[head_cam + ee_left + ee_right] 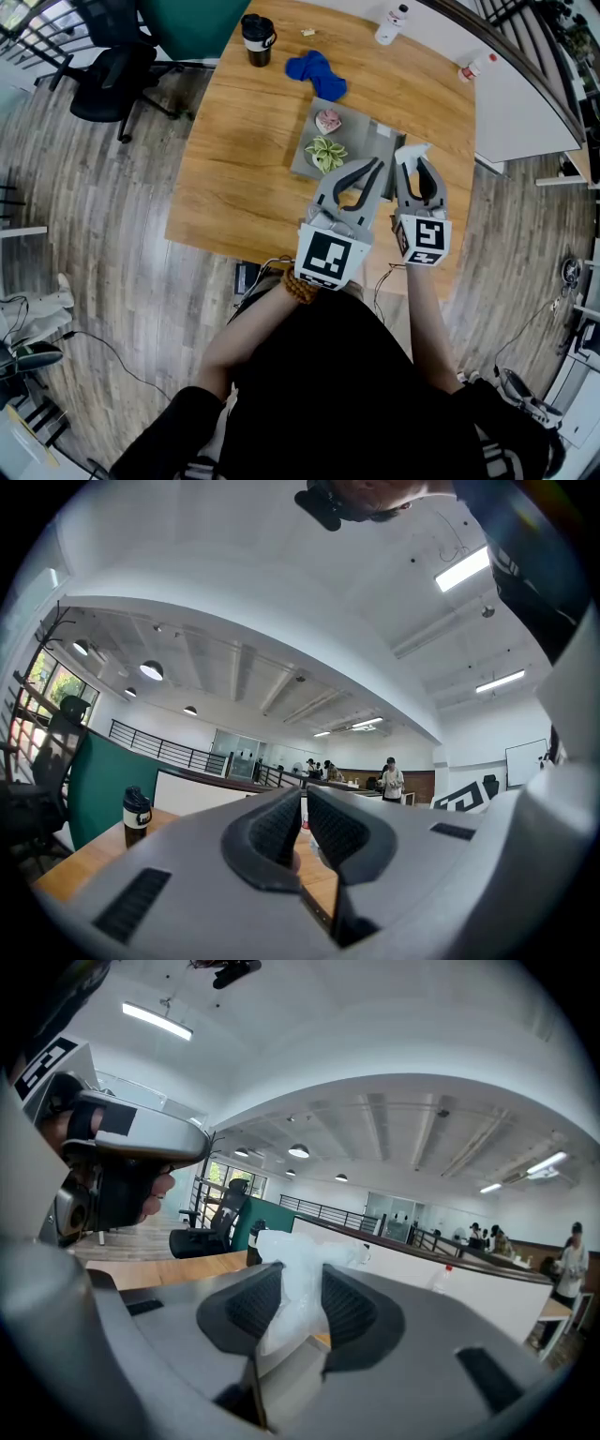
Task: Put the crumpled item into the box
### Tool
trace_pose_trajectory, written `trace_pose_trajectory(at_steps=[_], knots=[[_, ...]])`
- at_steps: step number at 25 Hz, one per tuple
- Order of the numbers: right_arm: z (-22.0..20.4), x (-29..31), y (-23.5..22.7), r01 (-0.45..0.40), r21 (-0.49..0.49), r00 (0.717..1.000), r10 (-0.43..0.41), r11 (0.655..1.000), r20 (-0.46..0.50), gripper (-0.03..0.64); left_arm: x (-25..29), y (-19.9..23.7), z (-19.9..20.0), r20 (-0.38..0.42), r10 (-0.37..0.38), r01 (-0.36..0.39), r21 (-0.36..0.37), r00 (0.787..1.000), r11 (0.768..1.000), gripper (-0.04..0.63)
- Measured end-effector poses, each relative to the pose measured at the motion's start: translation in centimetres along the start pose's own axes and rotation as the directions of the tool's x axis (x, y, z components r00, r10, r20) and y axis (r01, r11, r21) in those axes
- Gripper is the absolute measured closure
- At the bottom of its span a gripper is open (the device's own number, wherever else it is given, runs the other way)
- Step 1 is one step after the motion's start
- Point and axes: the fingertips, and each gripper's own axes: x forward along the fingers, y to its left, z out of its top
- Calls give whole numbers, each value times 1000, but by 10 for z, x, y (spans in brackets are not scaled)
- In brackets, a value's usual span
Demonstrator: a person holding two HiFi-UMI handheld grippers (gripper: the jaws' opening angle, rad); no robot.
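Observation:
A white crumpled item (413, 152) (298, 1246), thin and plastic-like, is pinched in my right gripper (413, 167) (300, 1277) and sticks out above the pads. The gripper hangs over the near right edge of the grey open box (354, 126) on the wooden table (244, 159). Inside the box lie a pink item (328, 120) and a green-and-white item (326, 153). Just left of the right one, my left gripper (374, 169) (305, 803) has its jaws together and holds nothing. It also shows at the left of the right gripper view, as left gripper (122, 1162).
A blue cloth (317, 73) lies beyond the box and a black mug (258, 39) (137, 816) stands at the far left of the table. Two white bottles (391, 25) (474, 67) stand at the far right. An office chair (112, 75) stands off the table's left.

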Motion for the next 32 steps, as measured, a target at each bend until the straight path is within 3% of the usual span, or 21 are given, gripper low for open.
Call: trace_pose_trajectory(at_steps=[18, 32], knots=[[-32, 46, -13, -48, -34, 997, 46, 998, -61, 471, 1, 4, -23, -74, 16, -16, 6, 997, 1000, 557], [-89, 89, -14, -159, -84, 975, 143, 984, -172, 469, 5, 1, -47, -134, 16, -16, 1, 991, 1000, 557]])
